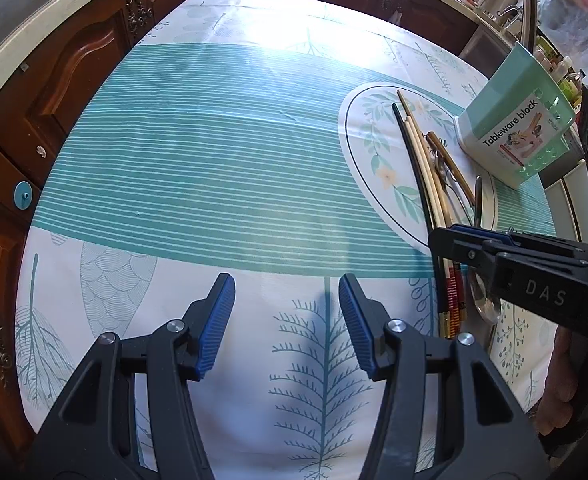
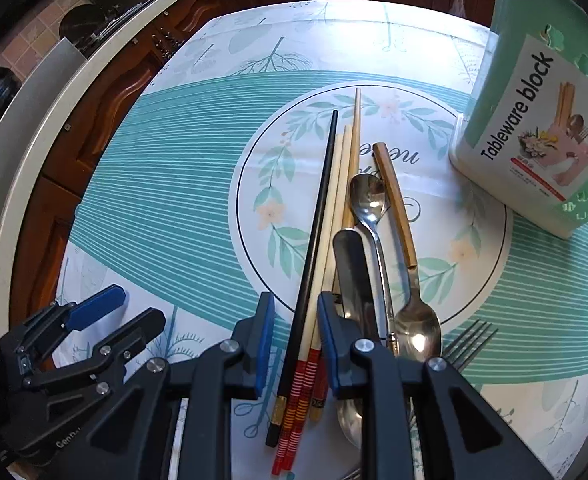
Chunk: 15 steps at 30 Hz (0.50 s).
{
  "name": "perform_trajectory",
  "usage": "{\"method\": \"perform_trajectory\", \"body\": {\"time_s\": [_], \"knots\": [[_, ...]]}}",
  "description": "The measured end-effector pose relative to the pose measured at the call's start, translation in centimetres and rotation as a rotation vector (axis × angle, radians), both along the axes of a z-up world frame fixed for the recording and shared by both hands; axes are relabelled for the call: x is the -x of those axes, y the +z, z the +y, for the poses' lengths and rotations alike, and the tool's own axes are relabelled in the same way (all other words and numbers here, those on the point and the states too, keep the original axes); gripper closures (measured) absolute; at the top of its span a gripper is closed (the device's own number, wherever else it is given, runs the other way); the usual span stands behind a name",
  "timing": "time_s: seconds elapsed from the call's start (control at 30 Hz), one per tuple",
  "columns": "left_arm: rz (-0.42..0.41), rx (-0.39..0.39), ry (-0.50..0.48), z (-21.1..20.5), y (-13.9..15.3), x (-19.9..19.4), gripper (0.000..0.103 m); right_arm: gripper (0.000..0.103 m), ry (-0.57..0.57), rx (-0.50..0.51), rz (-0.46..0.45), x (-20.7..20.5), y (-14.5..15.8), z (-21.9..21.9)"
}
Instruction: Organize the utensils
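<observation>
Right tongs (image 2: 294, 336) straddling the chopsticks (image 2: 326, 208) narrowly, grip unclear; left tongs (image 1: 287, 320) hovering half-open, empty, beside them.

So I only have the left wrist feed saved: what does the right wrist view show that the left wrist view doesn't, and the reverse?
Only the right wrist view: the chopsticks lying between the right gripper fingers, pads not visibly pressing; the small steel spoon; a fork.

Only the left wrist view: the left gripper open over bare tablecloth, and a hand holding the right gripper.

Both: the chopsticks, the wooden-handled spoon, the Tableware block holder, both grippers.
</observation>
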<state>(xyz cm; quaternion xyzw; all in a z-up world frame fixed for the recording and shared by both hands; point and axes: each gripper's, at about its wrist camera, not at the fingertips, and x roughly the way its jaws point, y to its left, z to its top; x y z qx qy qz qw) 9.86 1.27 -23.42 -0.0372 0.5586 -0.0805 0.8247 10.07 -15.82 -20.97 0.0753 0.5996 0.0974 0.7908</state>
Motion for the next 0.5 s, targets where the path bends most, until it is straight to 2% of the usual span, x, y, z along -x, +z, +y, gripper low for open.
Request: {"method": "perform_trajectory", "body": {"time_s": [0.1,0.37,0.5], "knots": [[0.006,-0.007,0.0,-0.1,-0.1,-0.1,0.052,0.081,-0.002,-0.009,0.01,-0.1,0.0,-0.1],[-0.007,-0.002,0.023,0.7,0.4,0.0,0.052,0.081,0.018,0.081,0.028,0.2,0.1,0.7],[-0.015,0.004,0.036,1.2,0.7,-0.1,0.052,0.081,0.037,0.049,0.07,0.4,0.0,1.1]]}}
